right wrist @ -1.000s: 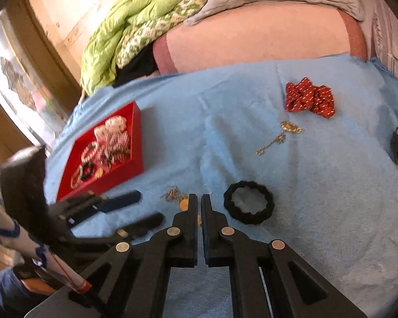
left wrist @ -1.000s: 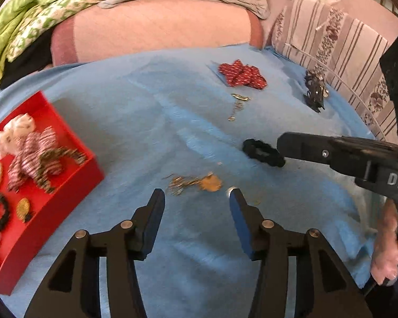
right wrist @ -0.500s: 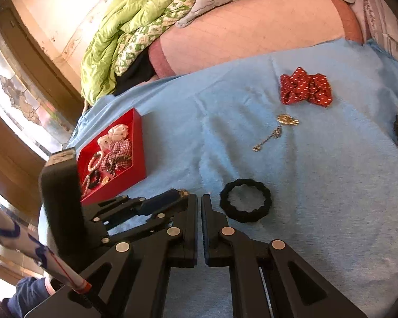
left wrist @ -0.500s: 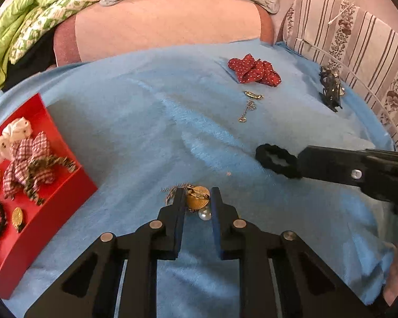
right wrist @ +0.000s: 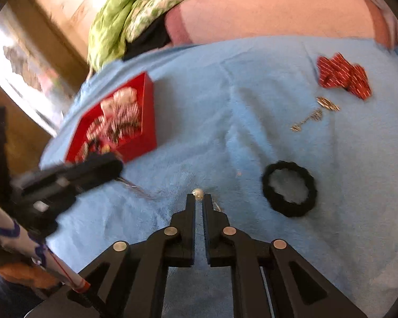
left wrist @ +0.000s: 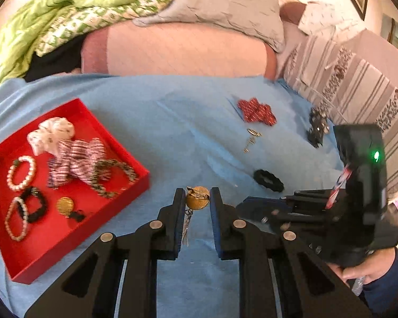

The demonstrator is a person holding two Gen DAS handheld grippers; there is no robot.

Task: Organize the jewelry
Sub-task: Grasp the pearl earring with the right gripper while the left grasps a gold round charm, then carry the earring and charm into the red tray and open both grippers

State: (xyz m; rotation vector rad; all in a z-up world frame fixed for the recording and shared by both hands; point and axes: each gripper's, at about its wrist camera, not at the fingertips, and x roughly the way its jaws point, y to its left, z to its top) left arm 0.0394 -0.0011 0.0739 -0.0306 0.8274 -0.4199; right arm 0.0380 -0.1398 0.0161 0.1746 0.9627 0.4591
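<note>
My left gripper [left wrist: 197, 198] is shut on a gold disc pendant [left wrist: 197, 201] and holds it above the blue cloth; its chain [left wrist: 186, 226] hangs between the fingers. My right gripper [right wrist: 199, 198] is nearly shut, with a small pearl bead [right wrist: 198, 193] at its fingertips on the cloth. The red tray [left wrist: 98, 213] at the left holds bows and bracelets; it also shows in the right wrist view [right wrist: 149, 129]. A black scrunchie [right wrist: 289, 192], a small gold chain [right wrist: 314, 114] and a red bow [right wrist: 342, 75] lie on the cloth.
A dark hair clip [left wrist: 317, 129] lies near the cloth's right edge. A pink bolster [left wrist: 177, 50], grey pillow [left wrist: 225, 8] and green blanket [left wrist: 66, 8] sit behind. A striped cushion [left wrist: 358, 84] is at the right.
My left gripper closed on the gold pendant and lifted it, swinging left toward the tray. My right gripper moved down to the pearl bead.
</note>
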